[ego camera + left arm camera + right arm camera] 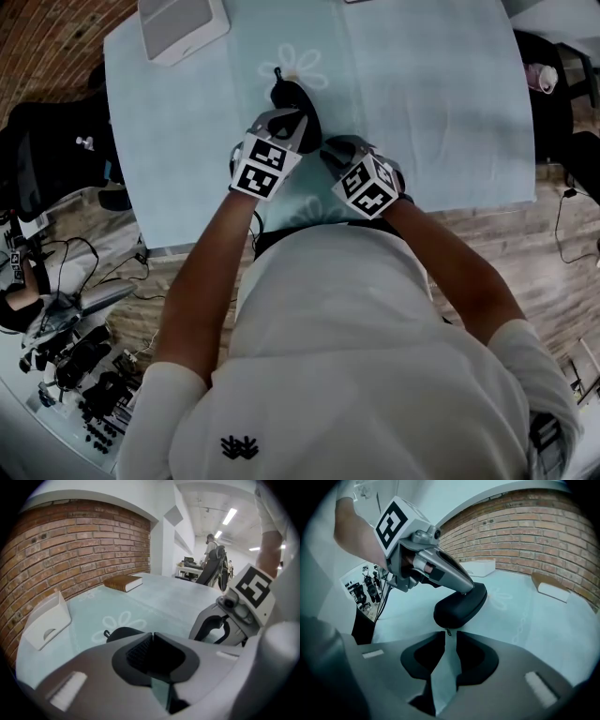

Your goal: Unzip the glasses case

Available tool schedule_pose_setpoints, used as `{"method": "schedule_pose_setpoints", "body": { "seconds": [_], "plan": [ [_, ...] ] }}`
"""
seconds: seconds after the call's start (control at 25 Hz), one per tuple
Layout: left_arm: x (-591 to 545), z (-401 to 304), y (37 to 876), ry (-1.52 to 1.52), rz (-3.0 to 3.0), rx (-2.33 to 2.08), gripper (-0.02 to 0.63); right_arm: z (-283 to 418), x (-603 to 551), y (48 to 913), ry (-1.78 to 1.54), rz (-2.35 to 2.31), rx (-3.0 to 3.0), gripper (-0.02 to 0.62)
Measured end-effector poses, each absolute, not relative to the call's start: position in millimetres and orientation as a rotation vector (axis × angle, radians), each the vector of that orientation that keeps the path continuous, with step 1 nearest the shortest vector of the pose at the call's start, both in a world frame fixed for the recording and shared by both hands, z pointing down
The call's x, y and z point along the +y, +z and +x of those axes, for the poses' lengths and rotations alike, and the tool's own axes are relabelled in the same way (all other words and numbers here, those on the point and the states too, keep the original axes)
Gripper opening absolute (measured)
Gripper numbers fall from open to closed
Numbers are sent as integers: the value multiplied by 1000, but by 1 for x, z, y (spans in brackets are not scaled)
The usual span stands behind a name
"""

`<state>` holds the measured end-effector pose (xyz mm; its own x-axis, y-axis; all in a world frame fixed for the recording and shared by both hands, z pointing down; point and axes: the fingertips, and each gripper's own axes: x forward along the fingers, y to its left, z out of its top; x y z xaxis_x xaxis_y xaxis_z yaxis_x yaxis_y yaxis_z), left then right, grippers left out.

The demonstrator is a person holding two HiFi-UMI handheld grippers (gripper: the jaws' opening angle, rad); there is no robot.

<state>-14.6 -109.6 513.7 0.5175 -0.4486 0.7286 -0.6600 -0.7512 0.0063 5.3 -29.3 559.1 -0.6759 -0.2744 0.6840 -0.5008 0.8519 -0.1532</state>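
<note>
The black glasses case [289, 97] lies on the pale blue cloth with its small loop pointing away from me. My left gripper [292, 120] is shut, its tips on the case's near end. In the right gripper view those fingertips [465, 590] pinch the upper end of the case [457, 607], which sits tilted. The left gripper view shows its jaws [151, 635] meeting, with the case [123, 632] peeking out to their left. My right gripper [447, 634] is narrowly open, with the zipper pull [448, 632] hanging right at its tips and cloth showing through the gap.
A white box [183, 28] stands at the table's far left corner. A brown book [123, 582] lies near the brick wall. The table's near edge [187, 246] is just below my hands. Cables and tools litter the floor [66, 356] to the left.
</note>
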Motion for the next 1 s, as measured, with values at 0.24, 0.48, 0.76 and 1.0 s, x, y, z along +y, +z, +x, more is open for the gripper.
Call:
{"method": "schedule_pose_setpoints", "body": {
  "seconds": [0.24,0.48,0.76,1.0],
  "plan": [
    [-109,-13,515,1055,2503,-909,60,3,-31,566,426,557,-2315,61],
    [-107,-16,513,1021,2513,-919,60,-5,-33,568,373,549,-2273,60],
    [-107,-19,513,1001,2529,-909,58,-8,-31,569,372,540,-2270,26],
    [-109,-17,513,981,2531,-915,60,-3,-31,567,380,553,-2272,6]
  ]
}}
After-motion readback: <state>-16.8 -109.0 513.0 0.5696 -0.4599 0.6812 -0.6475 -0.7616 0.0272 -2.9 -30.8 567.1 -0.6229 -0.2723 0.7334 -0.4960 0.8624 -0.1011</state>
